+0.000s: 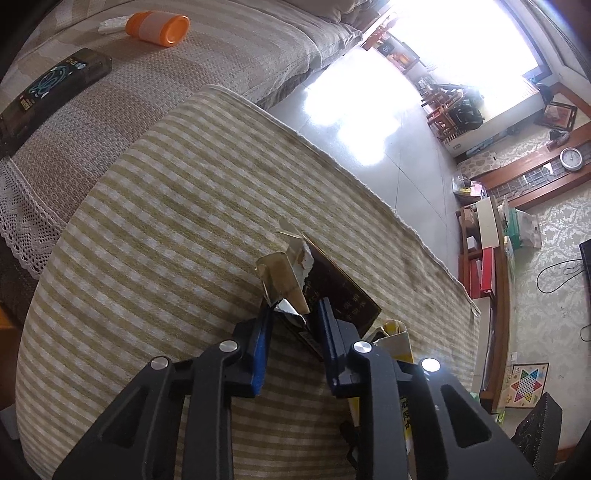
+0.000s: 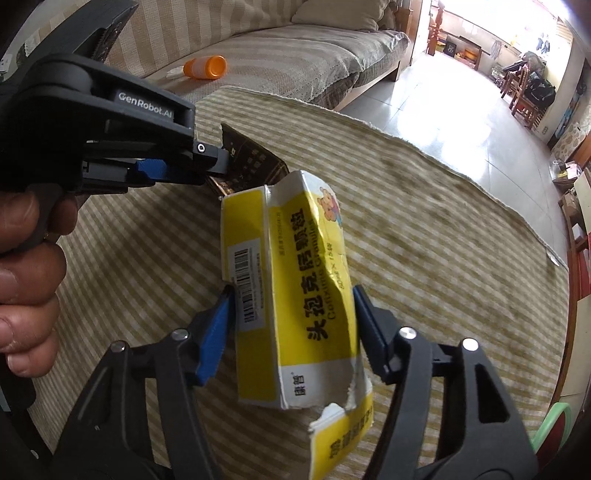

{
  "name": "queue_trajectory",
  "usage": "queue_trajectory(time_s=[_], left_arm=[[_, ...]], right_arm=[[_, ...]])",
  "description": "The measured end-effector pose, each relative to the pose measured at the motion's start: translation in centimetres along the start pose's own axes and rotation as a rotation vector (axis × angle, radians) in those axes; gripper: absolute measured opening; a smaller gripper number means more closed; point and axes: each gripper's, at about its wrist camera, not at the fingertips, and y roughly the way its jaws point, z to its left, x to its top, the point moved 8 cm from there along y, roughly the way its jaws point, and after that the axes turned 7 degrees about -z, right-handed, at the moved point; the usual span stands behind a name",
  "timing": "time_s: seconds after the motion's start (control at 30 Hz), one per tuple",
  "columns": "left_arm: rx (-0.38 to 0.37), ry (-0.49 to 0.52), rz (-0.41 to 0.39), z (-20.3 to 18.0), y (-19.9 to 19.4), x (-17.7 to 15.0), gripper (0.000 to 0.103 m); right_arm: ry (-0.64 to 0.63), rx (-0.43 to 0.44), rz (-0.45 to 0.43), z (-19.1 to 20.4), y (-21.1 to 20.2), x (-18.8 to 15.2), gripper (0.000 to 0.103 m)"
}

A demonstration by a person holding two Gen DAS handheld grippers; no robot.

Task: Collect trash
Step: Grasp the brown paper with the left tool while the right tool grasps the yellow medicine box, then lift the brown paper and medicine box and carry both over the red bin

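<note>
My left gripper [image 1: 295, 312] is shut on a torn dark-brown and gold box [image 1: 325, 291], held above the striped cloth. The same gripper [image 2: 221, 162] and box [image 2: 251, 162] show in the right wrist view, at upper left. My right gripper [image 2: 291, 295] is shut on a torn yellow-and-white medicine box [image 2: 291, 291], held above the cloth. A corner of that yellow box [image 1: 397, 339] shows beside the left gripper's right finger.
The yellow-striped cloth [image 1: 166, 229] covers a table. Behind it is a sofa [image 1: 229, 48] with an orange-capped jar [image 1: 157, 27], a white scrap [image 1: 110, 25] and a dark box [image 1: 48, 92]. Tiled floor [image 1: 369, 122] lies to the right, and a green rim [image 2: 554, 424] shows low right.
</note>
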Motion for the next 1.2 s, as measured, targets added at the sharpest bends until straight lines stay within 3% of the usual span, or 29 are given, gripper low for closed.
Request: queue_trajectory(time_s=[0.17,0.67,0.83,1.2], left_arm=[[-0.012,0.061,-0.027,-0.8,-1.6,0.7,0.014],[0.002,0.240,-0.112,-4.0,-8.1,0.5,0.014],[-0.001,0.325,-0.148,-6.2,-11.5,-0.5,0.014],[-0.024,0.520,-0.212,-11.0,-18.8,-6.1,0.013]], right_arm=[[0.028,0.005,-0.006,-0.4,-1.3,-0.5,0.054],[0.156,-0.003,-0.117,-1.7,-8.6,0.0,0.051],[0.220,-0.021,-0.174,-2.0,-12.6,-0.2,0.051],[0.317,-0.100,-0.289,-4.2,-20.6,-2.2,0.051]])
